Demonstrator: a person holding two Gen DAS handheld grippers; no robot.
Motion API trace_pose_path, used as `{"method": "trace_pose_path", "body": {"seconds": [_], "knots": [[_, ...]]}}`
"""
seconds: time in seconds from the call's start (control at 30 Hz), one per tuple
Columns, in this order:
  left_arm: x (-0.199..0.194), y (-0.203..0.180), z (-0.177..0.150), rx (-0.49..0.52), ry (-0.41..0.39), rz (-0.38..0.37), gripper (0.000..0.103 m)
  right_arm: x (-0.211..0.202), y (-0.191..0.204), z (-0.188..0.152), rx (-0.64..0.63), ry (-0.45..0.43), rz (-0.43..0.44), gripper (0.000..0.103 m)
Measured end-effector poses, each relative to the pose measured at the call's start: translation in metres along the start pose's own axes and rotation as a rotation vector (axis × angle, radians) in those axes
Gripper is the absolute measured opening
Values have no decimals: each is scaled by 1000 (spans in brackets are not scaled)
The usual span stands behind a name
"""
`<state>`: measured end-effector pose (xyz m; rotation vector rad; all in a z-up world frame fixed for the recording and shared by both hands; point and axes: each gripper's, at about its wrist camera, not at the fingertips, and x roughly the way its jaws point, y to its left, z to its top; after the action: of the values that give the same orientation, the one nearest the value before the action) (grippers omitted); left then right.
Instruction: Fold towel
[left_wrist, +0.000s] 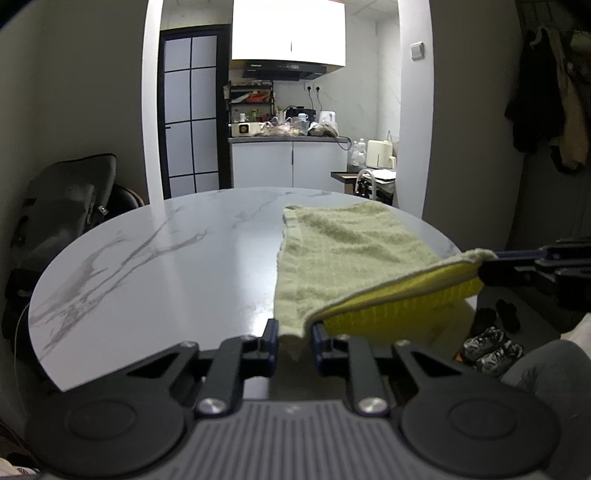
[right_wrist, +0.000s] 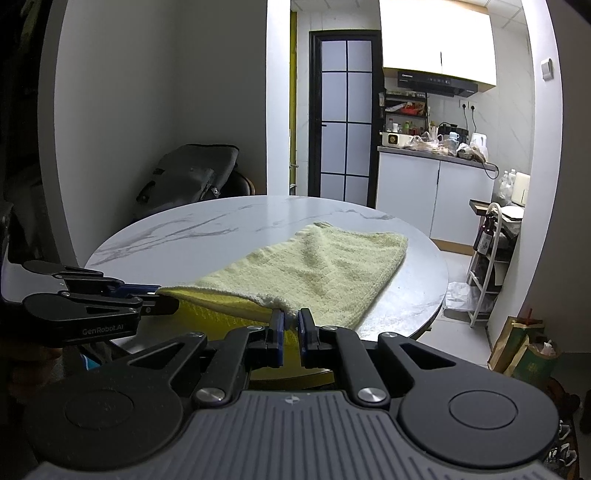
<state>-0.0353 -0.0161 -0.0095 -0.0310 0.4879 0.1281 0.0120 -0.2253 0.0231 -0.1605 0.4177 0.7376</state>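
Observation:
A pale green towel (left_wrist: 340, 251) lies on the right part of the round marble table (left_wrist: 166, 258), its near edge lifted off the surface and showing a yellow underside. My left gripper (left_wrist: 293, 334) is shut on the towel's near left corner. My right gripper (right_wrist: 291, 320) is shut on the near right corner; it also shows at the right edge of the left wrist view (left_wrist: 487, 264). In the right wrist view the towel (right_wrist: 325, 266) stretches away across the table (right_wrist: 184, 232), and the left gripper (right_wrist: 162, 295) holds the other corner at the left.
A dark bag (left_wrist: 66, 199) rests on a chair behind the table at the left. A kitchen counter (left_wrist: 288, 138) with clutter stands beyond. A white rack (right_wrist: 491, 258) is to the right of the table. Shoes (left_wrist: 487, 347) lie on the floor.

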Motion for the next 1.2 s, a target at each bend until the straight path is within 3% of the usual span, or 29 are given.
{"method": "trace_pose_path", "body": {"seconds": [1.2], "knots": [[-59,7,23,-87,-129,13,15,-29,27,21,-60,-77,3,9]]}}
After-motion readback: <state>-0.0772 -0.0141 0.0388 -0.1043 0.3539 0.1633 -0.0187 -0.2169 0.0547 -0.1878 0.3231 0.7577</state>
